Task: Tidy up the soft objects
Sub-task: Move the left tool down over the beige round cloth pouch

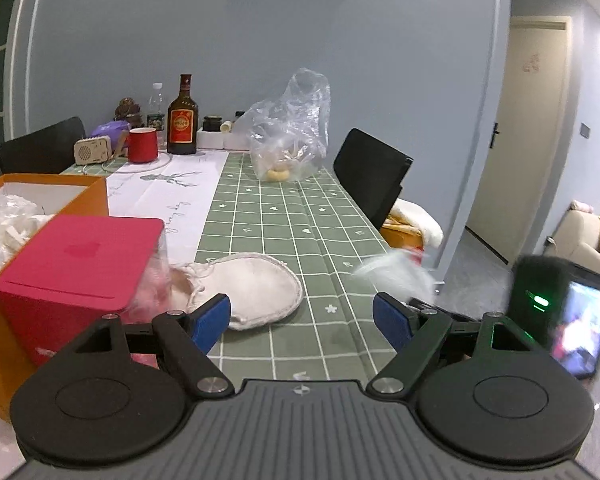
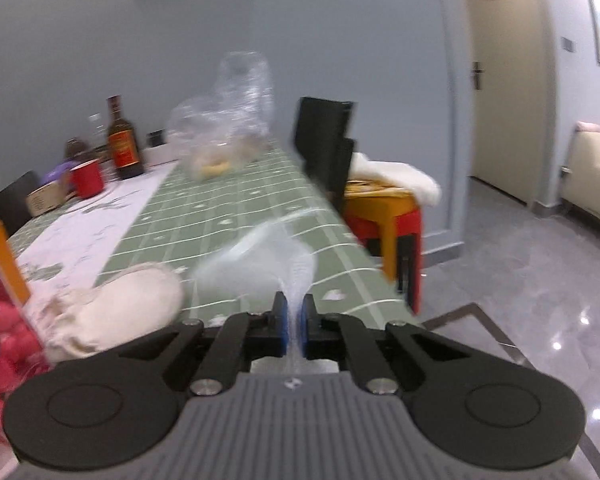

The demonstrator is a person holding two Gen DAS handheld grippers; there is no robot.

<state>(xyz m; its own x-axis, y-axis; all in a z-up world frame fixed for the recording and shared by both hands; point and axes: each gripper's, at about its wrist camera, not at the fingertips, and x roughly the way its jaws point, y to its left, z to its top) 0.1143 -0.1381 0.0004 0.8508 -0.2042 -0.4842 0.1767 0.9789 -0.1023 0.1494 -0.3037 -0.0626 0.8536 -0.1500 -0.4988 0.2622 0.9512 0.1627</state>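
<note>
My left gripper (image 1: 301,318) is open and empty above the green checked tablecloth (image 1: 292,220), just in front of a cream cloth pouch (image 1: 252,286). My right gripper (image 2: 294,322) is shut on a thin white, see-through soft piece (image 2: 272,256) that trails forward over the table, blurred by motion. That piece also shows in the left wrist view (image 1: 395,274) at the table's right edge. The pouch lies left of it in the right wrist view (image 2: 116,304). A clear bag of pink soft balls (image 2: 4,344) sits at the far left, beside the pouch.
A red box (image 1: 76,276) and an orange box (image 1: 40,192) of white items stand at left. A clear plastic bag (image 1: 288,132), a bottle (image 1: 182,120) and a red cup (image 1: 142,144) stand at the back. A black chair (image 1: 369,176) and orange stool (image 2: 383,208) are right.
</note>
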